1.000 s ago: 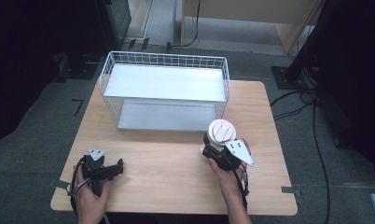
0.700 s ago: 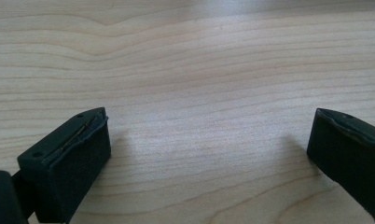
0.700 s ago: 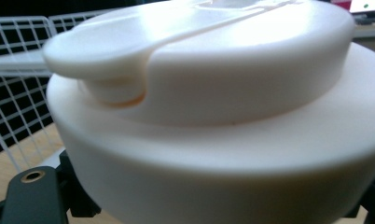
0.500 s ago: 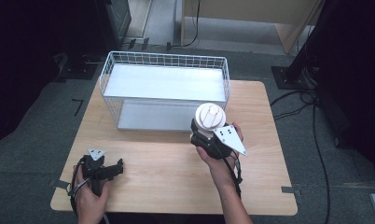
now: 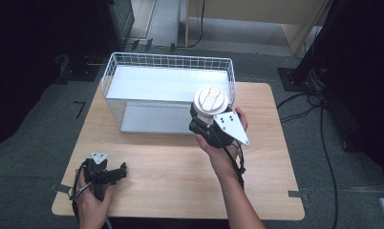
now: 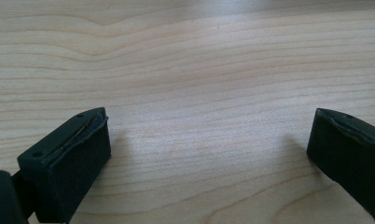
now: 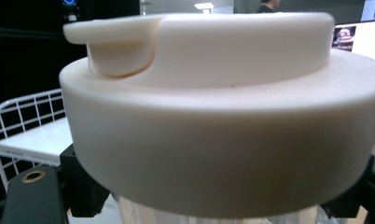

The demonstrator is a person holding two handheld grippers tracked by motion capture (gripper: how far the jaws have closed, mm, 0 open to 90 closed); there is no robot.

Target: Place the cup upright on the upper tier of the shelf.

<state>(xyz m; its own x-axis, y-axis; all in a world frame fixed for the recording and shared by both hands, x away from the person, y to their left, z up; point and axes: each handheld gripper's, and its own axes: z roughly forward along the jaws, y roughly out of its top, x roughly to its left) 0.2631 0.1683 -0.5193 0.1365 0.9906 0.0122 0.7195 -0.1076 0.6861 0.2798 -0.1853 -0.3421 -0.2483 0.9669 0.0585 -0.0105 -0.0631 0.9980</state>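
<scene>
Right gripper [image 5: 207, 125], clamped on a white-lidded cup [image 5: 210, 101], has carried it up to the wire basket [image 5: 168, 62]. Placement inside looks likely. Left gripper [image 5: 114, 173] rests wide open, empty.

Bright tabletop, dark room all round.
Overhead light falls evenly on the tabletop [image 5: 171, 167], while the floor and corners sink into near black. Down in the left gripper view the jaws throw soft shadows on sharp wood grain. In the right gripper view the white lid [image 7: 213, 116] looms close (slightly soft, no glare), the background blurred.
</scene>
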